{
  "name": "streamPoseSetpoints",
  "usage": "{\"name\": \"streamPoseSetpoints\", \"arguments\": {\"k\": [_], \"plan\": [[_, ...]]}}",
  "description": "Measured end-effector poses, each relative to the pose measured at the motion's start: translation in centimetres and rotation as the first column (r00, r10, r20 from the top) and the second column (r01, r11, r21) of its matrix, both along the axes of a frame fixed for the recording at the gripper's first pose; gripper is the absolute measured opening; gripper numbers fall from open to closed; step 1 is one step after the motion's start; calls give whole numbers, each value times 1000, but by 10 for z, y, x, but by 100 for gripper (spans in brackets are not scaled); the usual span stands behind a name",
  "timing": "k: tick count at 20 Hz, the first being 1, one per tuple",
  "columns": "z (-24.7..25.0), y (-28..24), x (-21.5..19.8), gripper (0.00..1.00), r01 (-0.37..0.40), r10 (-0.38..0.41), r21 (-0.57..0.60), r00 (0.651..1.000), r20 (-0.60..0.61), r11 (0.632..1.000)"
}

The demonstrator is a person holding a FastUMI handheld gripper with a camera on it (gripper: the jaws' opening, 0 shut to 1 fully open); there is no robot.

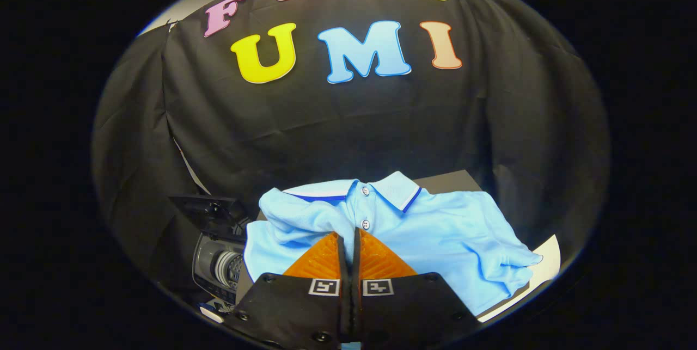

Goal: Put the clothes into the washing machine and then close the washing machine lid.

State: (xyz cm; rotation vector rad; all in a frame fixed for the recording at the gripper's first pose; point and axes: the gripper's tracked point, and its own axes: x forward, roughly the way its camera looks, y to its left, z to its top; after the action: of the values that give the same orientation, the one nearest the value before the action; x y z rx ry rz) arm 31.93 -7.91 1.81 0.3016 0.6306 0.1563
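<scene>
Pinching a fold of the light blue polo shirt (435,230), the gripper (348,238) has its two orange fingers (318,263) drawn nearly together with cloth caught between the tips. The shirt lies spread over a dark table (452,180) (a white sheet (547,268) pokes out under its far sleeve). Beside the table stands the small washing machine (218,263), its lid (204,211) raised. Black cloth walls in the booth behind.

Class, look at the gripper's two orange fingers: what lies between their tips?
In the gripper view, a pinched fold of the light blue polo shirt sits between the gripper's nearly closed fingers.
</scene>
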Motion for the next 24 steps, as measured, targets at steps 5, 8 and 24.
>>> {"name": "streamPoseSetpoints", "arguments": {"k": [5,8,24], "plan": [[31,2,-5,2,-2,1,24,999,43,1000],[50,7,-6,1,-9,6,33,997,75,999],[148,118,-22,1,-218,196,82,958,211,973]]}}
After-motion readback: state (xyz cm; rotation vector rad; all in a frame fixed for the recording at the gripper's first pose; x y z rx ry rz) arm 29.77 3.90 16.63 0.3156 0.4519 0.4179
